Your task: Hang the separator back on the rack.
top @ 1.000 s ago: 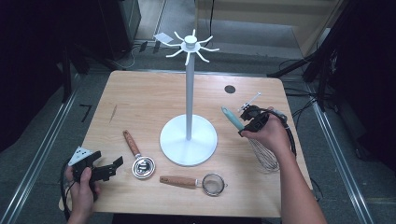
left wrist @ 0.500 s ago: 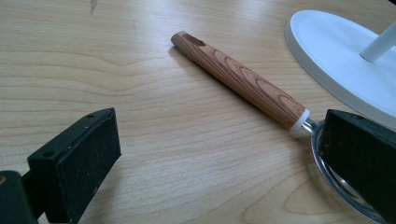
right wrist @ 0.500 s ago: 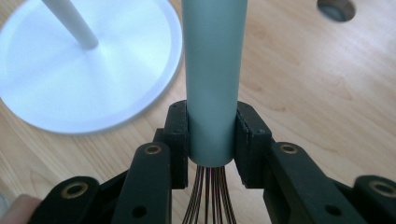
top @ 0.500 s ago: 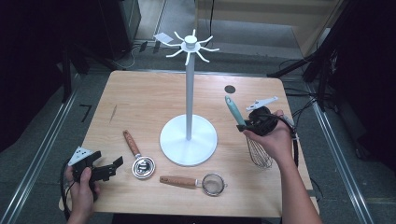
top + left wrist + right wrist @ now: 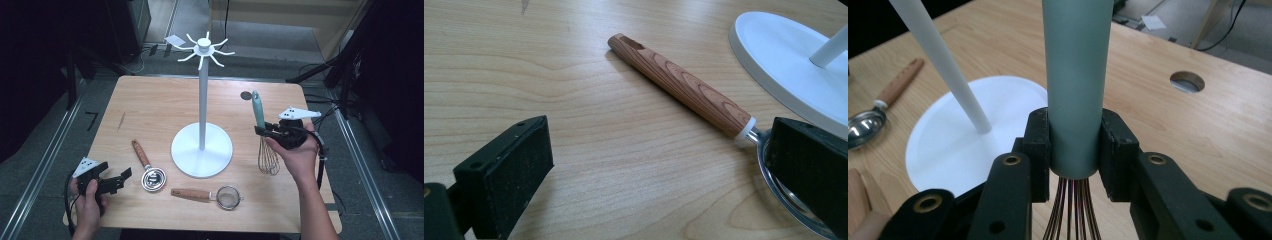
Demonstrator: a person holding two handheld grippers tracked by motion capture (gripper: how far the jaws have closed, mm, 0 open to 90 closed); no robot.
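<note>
High view shows the right tool (image 5: 267, 132) pinching the whisk (image 5: 265, 145) at the lower end of its teal handle, just above the wires; the whisk hangs upright over the right side of the bench (image 5: 150, 107), its wire head close to or just off the wood, to the right of the white hanging stand (image 5: 202, 100). In the right gripper view the two black pads press on either side of the handle (image 5: 1075, 75), with the wires (image 5: 1070, 210) fanning out below. The left tool (image 5: 112, 181) rests low at the near left corner, its jaws spread with nothing between them, and in the left gripper view the wood-handled scoop (image 5: 684, 90) lies just ahead.

The likely trouble is the grip itself: the handle is smooth and round, held near one end, so the whisk could swivel or slide between the pads if it is swung quickly. If the whisk is meant for one of the stand's hooks (image 5: 220, 52), the stand is tall on a single thin pole, and a knock from the handle or the hand could rock or shift it. Whether the handle's top has a loop cannot be told.

The bench is pale wood with a round cable hole (image 5: 246, 95) near the far edge; a small strainer (image 5: 227, 196) lies near the front. Around it are a grey floor, metal rails and dark equipment.
</note>
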